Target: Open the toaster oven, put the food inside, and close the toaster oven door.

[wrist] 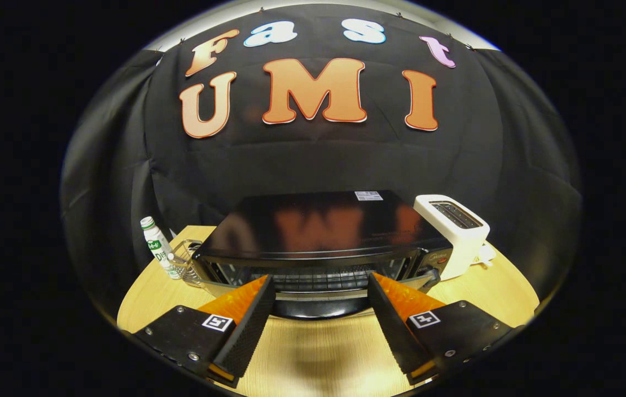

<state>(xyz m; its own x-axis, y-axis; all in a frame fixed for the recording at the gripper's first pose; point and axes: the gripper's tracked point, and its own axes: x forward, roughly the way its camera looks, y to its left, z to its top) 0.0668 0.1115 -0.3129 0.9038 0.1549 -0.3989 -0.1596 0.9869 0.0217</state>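
Light wooden table (pixel 313 353) carries black toaster oven (pixel 318 231), white toaster (pixel 459 231), small bottle (pixel 160 248), clear container (pixel 186 262).

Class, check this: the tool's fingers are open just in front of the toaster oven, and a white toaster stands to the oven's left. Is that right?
Not quite. In the gripper view the white toaster stands to the right of the toaster oven, not its left. The tool is indeed open, just in front of the oven.
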